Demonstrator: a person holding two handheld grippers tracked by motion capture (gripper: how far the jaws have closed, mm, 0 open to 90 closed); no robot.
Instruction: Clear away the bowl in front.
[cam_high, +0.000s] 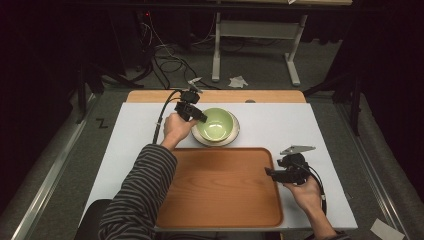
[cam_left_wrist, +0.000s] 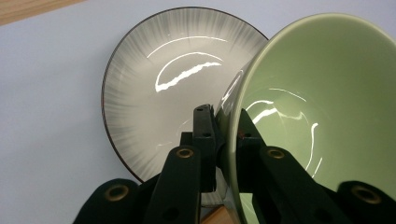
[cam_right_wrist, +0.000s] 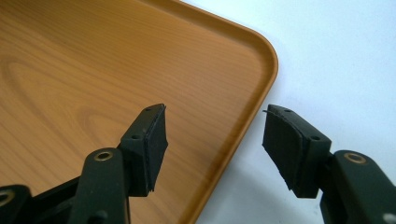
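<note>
The left gripper (cam_left_wrist: 223, 140) has its jaws pinched on the rim of the green bowl (cam_high: 216, 125), one jaw inside and one outside the wall. In the left gripper view the bowl is tilted, w/ its near side raised off the grey striped plate (cam_left_wrist: 163, 88) under it; I cannot tell if the far side still touches the plate. Both are at the back of the tabletop (cam_high: 280, 125), just behind the wooden tray (cam_high: 220, 190).

The step in hand, I think, is to lift the bowl off the plate and bring it to the tray. To do it well: keep the pinch firm, because the rim is glazed and smooth and the grip is on one side only, so the bowl wants to swing down. Lift straight up first, until the foot is free of the plate, then move toward the tray; otherwise the plate may be dragged. Go slowly, keep the bowl approx. level.

The right gripper (cam_right_wrist: 212, 149) waits w/ jaws spread, astride the tray's right edge but not touching it. It could steady the tray if needed.
</note>
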